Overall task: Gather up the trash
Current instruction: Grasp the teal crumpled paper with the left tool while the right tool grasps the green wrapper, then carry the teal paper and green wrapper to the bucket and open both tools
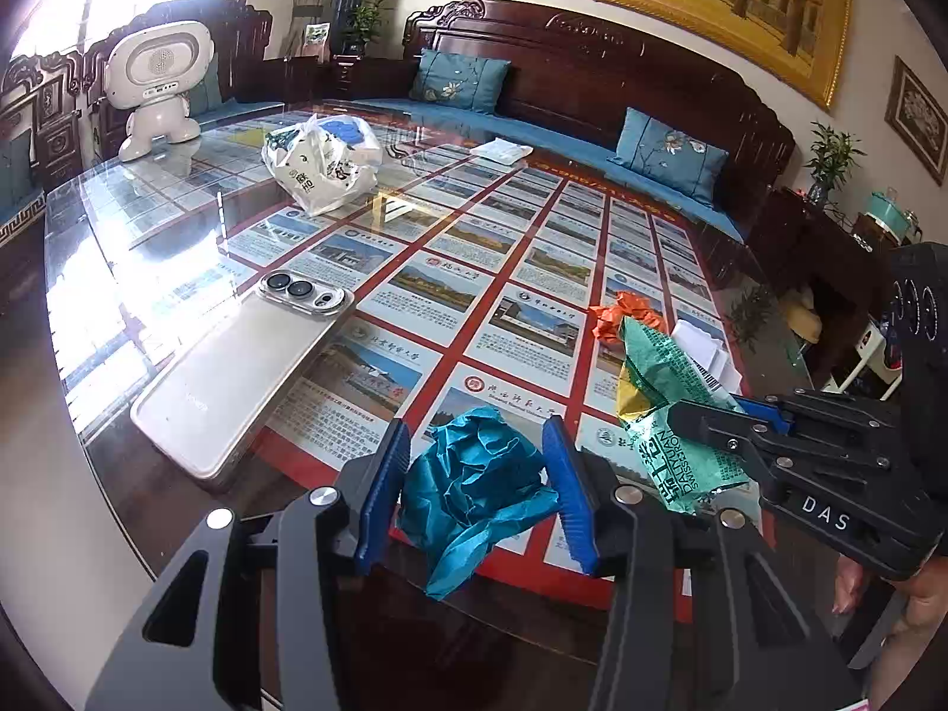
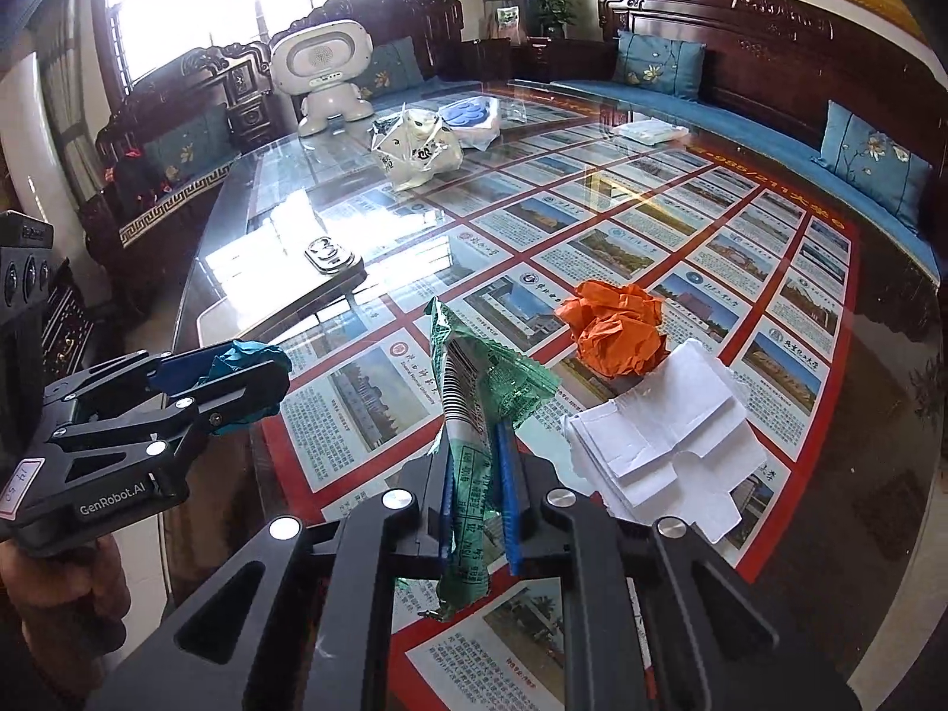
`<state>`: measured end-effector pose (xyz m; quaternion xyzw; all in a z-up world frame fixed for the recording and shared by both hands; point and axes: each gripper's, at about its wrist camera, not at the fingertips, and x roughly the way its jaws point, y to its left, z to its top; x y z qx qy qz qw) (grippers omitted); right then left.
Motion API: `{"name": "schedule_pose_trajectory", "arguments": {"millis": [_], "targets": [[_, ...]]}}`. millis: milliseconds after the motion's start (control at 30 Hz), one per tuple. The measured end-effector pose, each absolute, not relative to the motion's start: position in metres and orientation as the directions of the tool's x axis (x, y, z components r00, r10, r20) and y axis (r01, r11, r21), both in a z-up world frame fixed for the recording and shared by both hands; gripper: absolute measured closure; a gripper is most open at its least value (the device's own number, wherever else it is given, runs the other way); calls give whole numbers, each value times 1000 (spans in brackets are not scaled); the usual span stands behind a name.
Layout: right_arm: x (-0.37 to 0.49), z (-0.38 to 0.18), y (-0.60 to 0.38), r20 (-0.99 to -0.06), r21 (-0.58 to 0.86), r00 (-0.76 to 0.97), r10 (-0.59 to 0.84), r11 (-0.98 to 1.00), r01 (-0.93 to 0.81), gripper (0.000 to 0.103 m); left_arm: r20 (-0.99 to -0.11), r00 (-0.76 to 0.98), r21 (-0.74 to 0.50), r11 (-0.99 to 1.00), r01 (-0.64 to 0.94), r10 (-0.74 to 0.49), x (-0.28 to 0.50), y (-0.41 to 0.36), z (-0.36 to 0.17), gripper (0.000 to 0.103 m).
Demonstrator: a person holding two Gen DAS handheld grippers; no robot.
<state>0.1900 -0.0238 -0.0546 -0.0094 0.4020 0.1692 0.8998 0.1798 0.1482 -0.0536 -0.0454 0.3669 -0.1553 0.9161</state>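
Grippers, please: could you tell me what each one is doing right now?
Left gripper: shut on the teal crumpled paper.
Right gripper: shut on the green wrapper.

On the surface (image 1: 178, 249), the left tool (image 1: 483, 477) has a crumpled paper wad (image 1: 474, 486) between its fingers at the near edge. Just to its right, the right tool (image 2: 477, 489) is closed on a snack wrapper (image 2: 474, 403) that stands up from the pads. Behind the wrapper lies a second paper ball (image 2: 616, 335), touching or nearly touching a flattened carton (image 2: 663, 432) on its right. A phone (image 1: 237, 367) lies left of the left tool. Farther back sits a plastic bag (image 1: 323, 163), and behind that, at the far left corner, a robot figure (image 1: 159, 86). A sofa (image 1: 592, 95) runs behind the surface.
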Motion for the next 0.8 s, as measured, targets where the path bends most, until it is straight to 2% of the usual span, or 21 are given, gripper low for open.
{"name": "schedule_pose_trajectory", "arguments": {"millis": [233, 500, 800], "targets": [[160, -43, -52, -706, 124, 649, 283, 952, -279, 90, -649, 677, -178, 935, 307, -346, 164, 125, -41, 55], [111, -31, -106, -680, 122, 688, 254, 964, -235, 90, -645, 633, -156, 885, 438, -427, 135, 59, -31, 55], [49, -38, -206, -691, 150, 706, 154, 986, -69, 90, -657, 545, -161, 803, 574, -521, 106, -35, -33, 55]]}}
